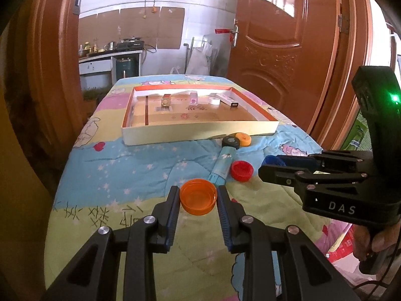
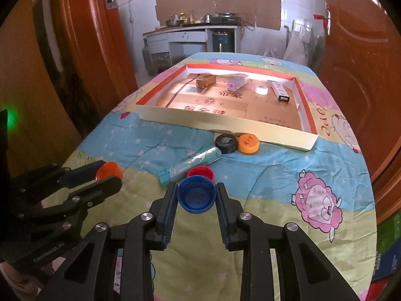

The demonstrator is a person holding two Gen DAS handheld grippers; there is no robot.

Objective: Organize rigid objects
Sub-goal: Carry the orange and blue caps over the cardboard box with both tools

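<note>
The orange cap (image 1: 198, 197) sits, hollow side up, between the two fingers of the left hand-held gripper (image 1: 198, 198), which are closed against its sides. The blue cap (image 2: 196, 197) is held the same way by the right hand-held gripper (image 2: 196, 198), just beside the left one, above the patterned quilt (image 2: 263, 175). On the quilt lie a red cap (image 2: 200, 173), a light-blue tube (image 2: 193, 163), a black cap (image 2: 226, 143) and a yellow-orange cap (image 2: 248, 144). Behind them is a shallow cardboard tray (image 2: 225, 123) with several small things inside.
</note>
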